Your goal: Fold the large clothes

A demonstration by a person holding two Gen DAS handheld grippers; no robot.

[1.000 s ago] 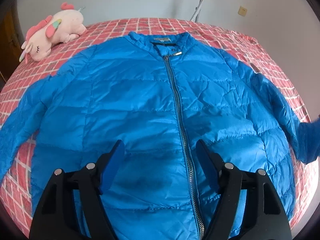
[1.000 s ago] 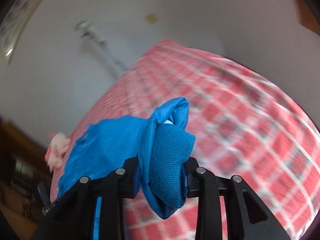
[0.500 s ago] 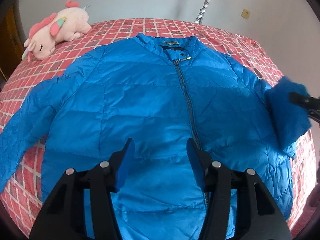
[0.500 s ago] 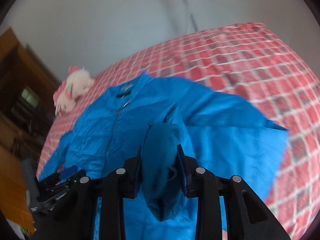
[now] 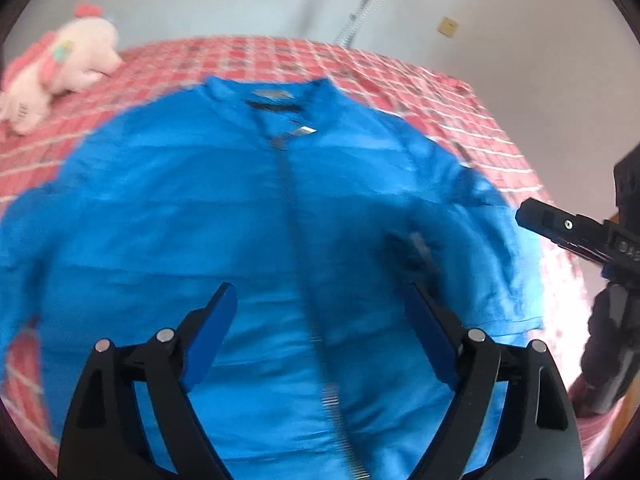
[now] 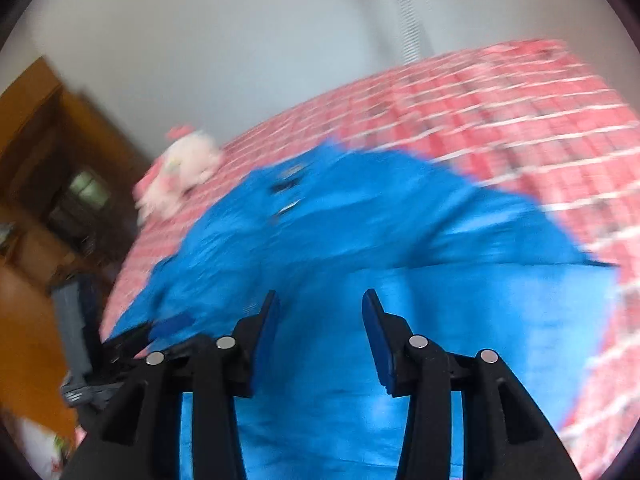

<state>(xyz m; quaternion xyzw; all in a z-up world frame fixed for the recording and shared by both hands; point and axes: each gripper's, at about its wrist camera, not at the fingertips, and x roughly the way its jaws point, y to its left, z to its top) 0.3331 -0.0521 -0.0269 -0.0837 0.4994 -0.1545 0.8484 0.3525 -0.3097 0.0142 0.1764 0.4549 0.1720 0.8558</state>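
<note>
A blue puffer jacket (image 5: 224,208) lies front up on the red checked bed, zipper shut and collar at the far end. It also shows in the right wrist view (image 6: 400,264). Its right sleeve is folded in across the body. My left gripper (image 5: 320,300) is open and empty above the jacket's lower front. My right gripper (image 6: 320,300) is open and empty above the folded sleeve side. Both views are blurred by motion. The right gripper's body (image 5: 576,232) shows at the right edge of the left wrist view.
A pink plush toy (image 5: 56,68) lies at the bed's far left corner and shows in the right wrist view (image 6: 180,176). The red checked bedspread (image 5: 460,92) surrounds the jacket. White walls stand behind; wooden furniture (image 6: 36,152) stands left of the bed.
My right gripper has opened and let go of the sleeve cuff, which now lies folded over the jacket's body. My left gripper has opened wider and both cameras are moving.
</note>
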